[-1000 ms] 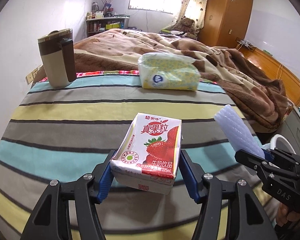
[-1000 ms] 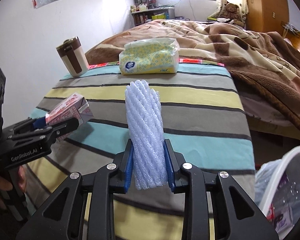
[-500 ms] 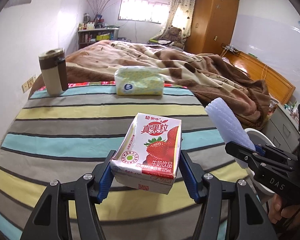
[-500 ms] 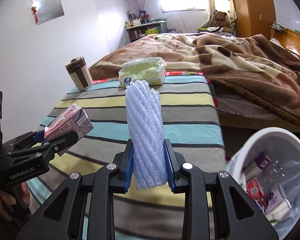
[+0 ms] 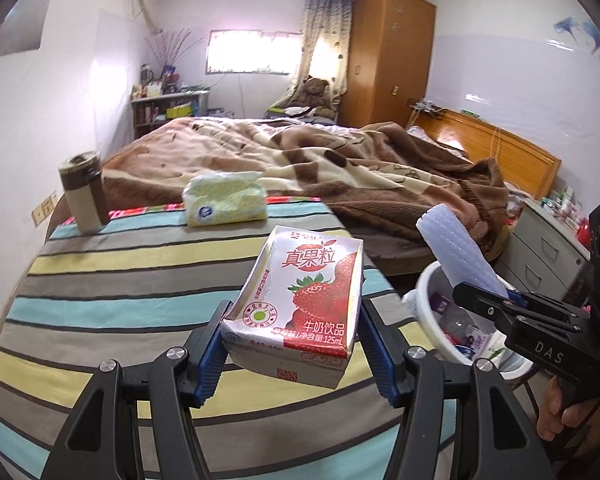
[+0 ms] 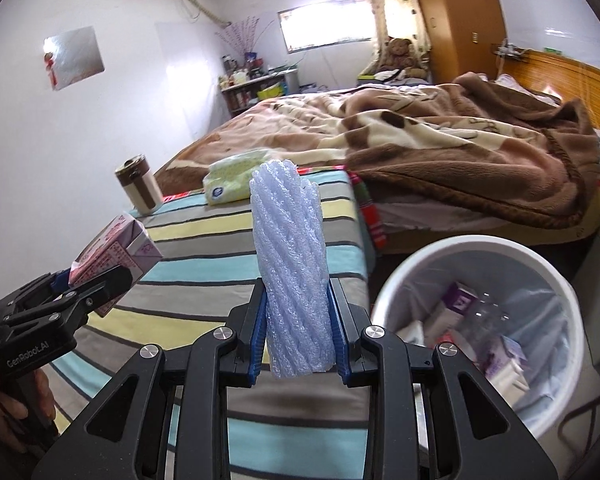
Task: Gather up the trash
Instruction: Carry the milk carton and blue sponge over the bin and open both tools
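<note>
My left gripper (image 5: 292,344) is shut on a strawberry milk carton (image 5: 304,304) and holds it above the striped table (image 5: 120,304). The carton also shows at the left of the right wrist view (image 6: 116,252). My right gripper (image 6: 298,340) is shut on a pale blue foam net sleeve (image 6: 290,264), held upright near the table's right edge. The sleeve also shows in the left wrist view (image 5: 456,252), over the bin. A white trash bin (image 6: 540,268) with a liner stands on the floor right of the table, with cartons inside.
A brown and beige cup (image 5: 84,192) and a yellow tissue pack (image 5: 226,200) stand at the table's far edge. A bed with a brown blanket (image 5: 340,168) lies behind. Grey drawers (image 5: 548,248) stand to the right of the bin.
Both grippers have risen and pulled back toward the right with their loads still held. The trash bin has come into full view beside the table.
</note>
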